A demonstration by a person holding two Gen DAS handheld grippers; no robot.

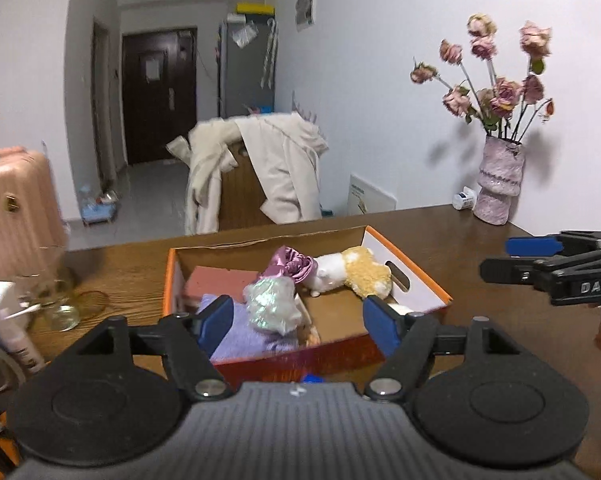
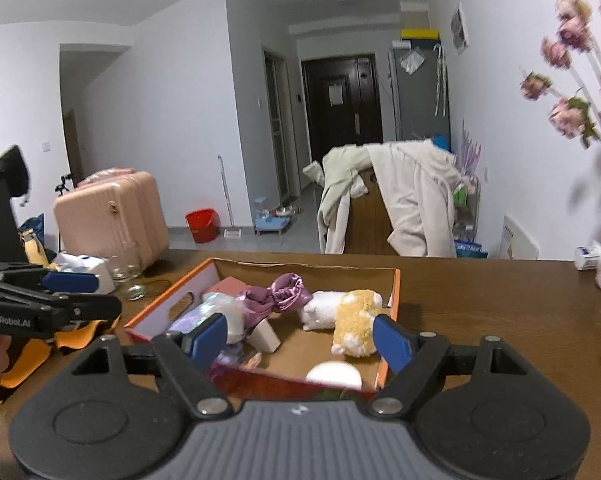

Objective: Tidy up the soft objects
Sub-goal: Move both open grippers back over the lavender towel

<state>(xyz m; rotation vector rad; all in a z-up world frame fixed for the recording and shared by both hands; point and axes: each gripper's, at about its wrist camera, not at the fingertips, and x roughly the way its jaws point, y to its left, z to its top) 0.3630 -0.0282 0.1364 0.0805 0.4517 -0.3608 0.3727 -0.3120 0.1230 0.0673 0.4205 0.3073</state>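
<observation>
Sitting on the wooden table (image 1: pixel 440 236), the orange cardboard box (image 1: pixel 416 268) is holding the soft things: a purple folded cloth (image 1: pixel 240 332) front-left, a yellow-and-white plush toy (image 1: pixel 356 272) at the far right, a purple satin scrunchie (image 1: pixel 290 264) touching it, and an iridescent bundle (image 1: pixel 272 306) lying on the cloth. Hovering near the box, left gripper (image 1: pixel 298 318) and right gripper (image 2: pixel 300 340) are both gaping wide, gripping nothing. Everything is probably handling light and squashy; the plush is likely best pinched mid-body, the slippery scrunchie by its bunched folds.

"DAS" on right gripper (image 1: pixel 500 258) body; "GenRoboLAI" on left gripper (image 2: pixel 100 294) body.
</observation>
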